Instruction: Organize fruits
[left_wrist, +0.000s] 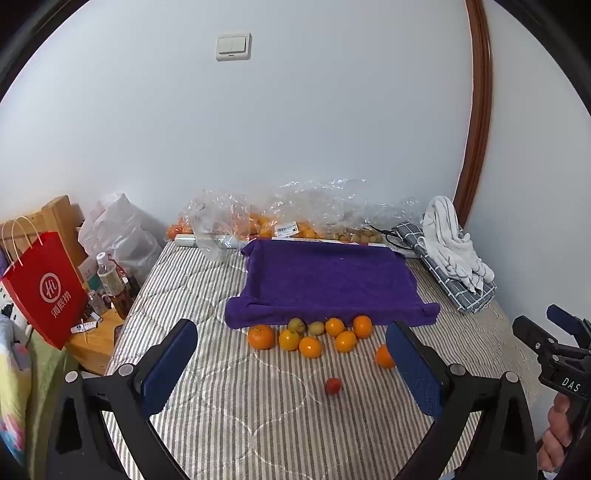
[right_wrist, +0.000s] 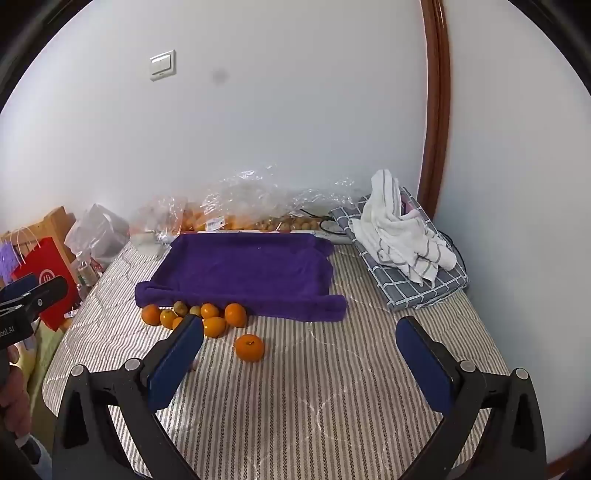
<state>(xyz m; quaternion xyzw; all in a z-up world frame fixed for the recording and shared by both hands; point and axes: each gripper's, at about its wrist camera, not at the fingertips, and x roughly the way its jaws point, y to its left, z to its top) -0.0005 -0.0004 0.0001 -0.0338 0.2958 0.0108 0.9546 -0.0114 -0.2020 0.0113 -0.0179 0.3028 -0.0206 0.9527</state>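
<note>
Several oranges (left_wrist: 310, 347) and two greenish-yellow fruits (left_wrist: 296, 325) lie in a cluster on the striped bed (left_wrist: 258, 424), against the front edge of a purple towel-lined tray (left_wrist: 328, 277). One orange (left_wrist: 384, 356) sits apart to the right, half behind my fingers. A small red fruit (left_wrist: 333, 385) lies nearer. My left gripper (left_wrist: 293, 339) hovers open above the bed with nothing between its pads. In the right wrist view the cluster (right_wrist: 214, 326) is left of centre, the lone orange (right_wrist: 250, 347) nearer, the tray (right_wrist: 243, 269) behind. My right gripper (right_wrist: 299, 332) is open and empty.
Clear plastic bags of fruit (left_wrist: 280, 221) line the wall behind the tray. A folded checked cloth with a white towel (left_wrist: 450, 247) lies at the back right. A red paper bag (left_wrist: 44, 291), bottles and a wooden stand crowd the left bedside. A wall rises behind.
</note>
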